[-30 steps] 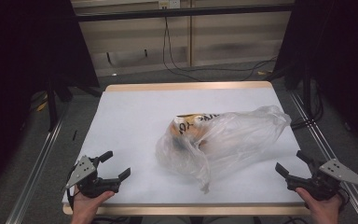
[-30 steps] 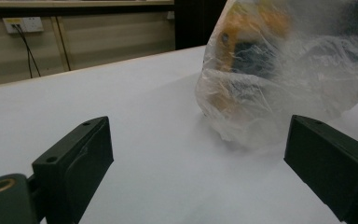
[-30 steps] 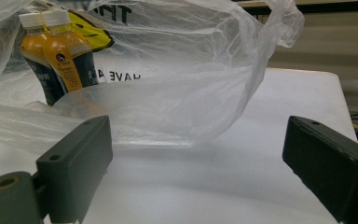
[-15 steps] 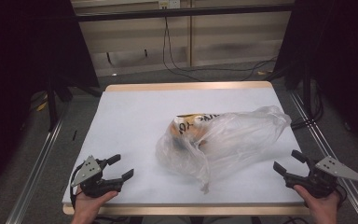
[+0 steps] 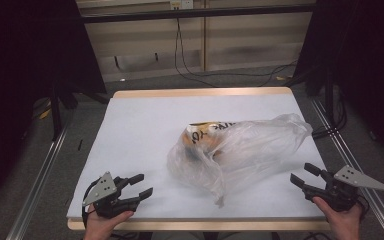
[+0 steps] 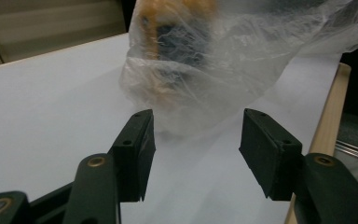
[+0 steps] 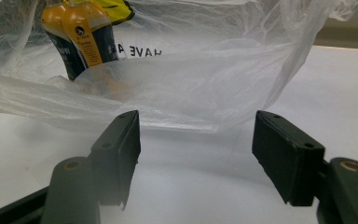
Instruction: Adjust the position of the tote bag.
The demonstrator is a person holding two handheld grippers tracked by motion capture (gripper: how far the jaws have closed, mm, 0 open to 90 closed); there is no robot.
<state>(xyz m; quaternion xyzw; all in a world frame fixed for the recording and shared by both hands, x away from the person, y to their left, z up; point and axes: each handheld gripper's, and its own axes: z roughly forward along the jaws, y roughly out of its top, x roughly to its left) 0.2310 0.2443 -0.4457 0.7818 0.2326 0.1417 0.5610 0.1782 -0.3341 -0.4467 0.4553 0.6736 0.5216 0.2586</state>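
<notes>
A clear plastic bag [image 5: 245, 150] lies crumpled on the white table top [image 5: 145, 125], right of centre. Inside it I see yellow-and-dark packets [image 5: 205, 135], also visible through the film in the right gripper view [image 7: 86, 39] and blurred in the left gripper view [image 6: 177, 28]. My left gripper [image 5: 141, 186] rests near the front left edge, open and empty, pointing toward the bag [image 6: 223, 65]. My right gripper [image 5: 305, 175] sits at the front right corner, open and empty, its jaws facing the bag [image 7: 205, 88] a short way off.
The table has a wooden rim [image 5: 200, 93] and metal rails [image 5: 35, 190] along both sides. Cables [image 5: 190, 60] hang down the back wall beyond the table. Dark curtains stand at left and right.
Both grippers have crept slightly inward toward the bag. The bag has not moved.
</notes>
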